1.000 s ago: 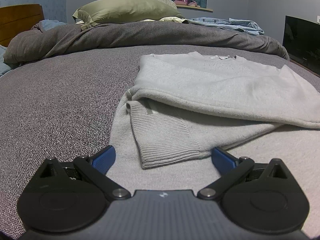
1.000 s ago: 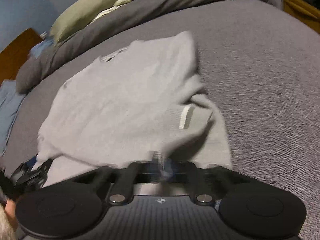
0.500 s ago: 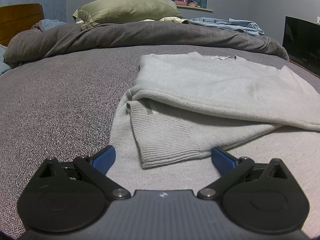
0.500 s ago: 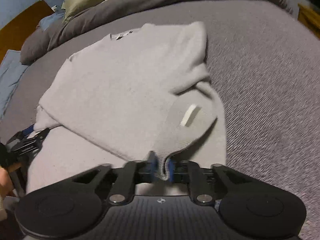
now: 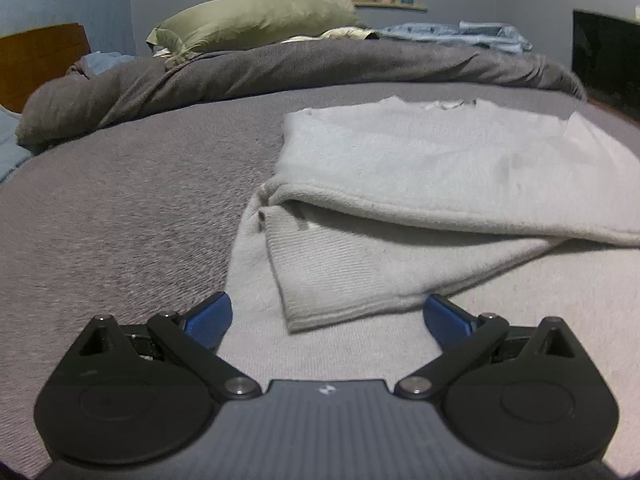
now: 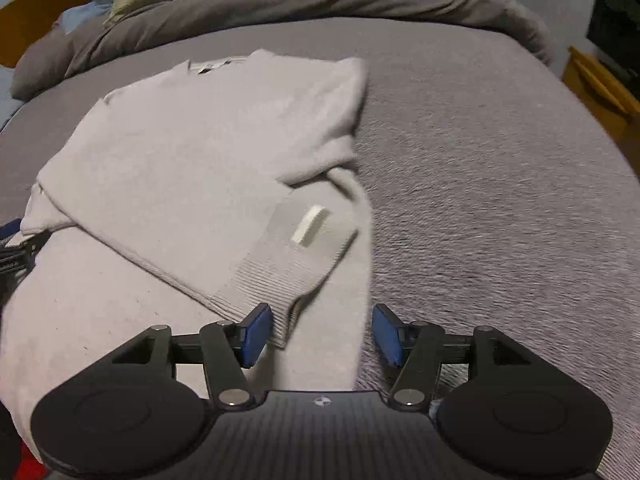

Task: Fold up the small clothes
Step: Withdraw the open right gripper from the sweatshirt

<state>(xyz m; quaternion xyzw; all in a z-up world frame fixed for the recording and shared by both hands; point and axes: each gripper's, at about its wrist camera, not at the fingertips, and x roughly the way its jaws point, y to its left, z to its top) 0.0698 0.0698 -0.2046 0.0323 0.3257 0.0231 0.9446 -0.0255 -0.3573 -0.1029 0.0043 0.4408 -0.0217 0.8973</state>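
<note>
My sweater (image 5: 460,168) runs off the right edge of the left wrist view, so its far side goes unseen there. A folded-over panel hides the layer beneath it, and where the ribbed cuff (image 5: 340,280) joins the rest is lost in shadow. In the right wrist view the sweater's near left corner is cut off by the frame, and the white tag (image 6: 310,225) is too small to read. Only a sliver of my left tool (image 6: 16,256) shows at that view's left edge. The bed (image 6: 500,200) is smeared at right, and the dark screen (image 5: 604,64) is cropped.
</note>
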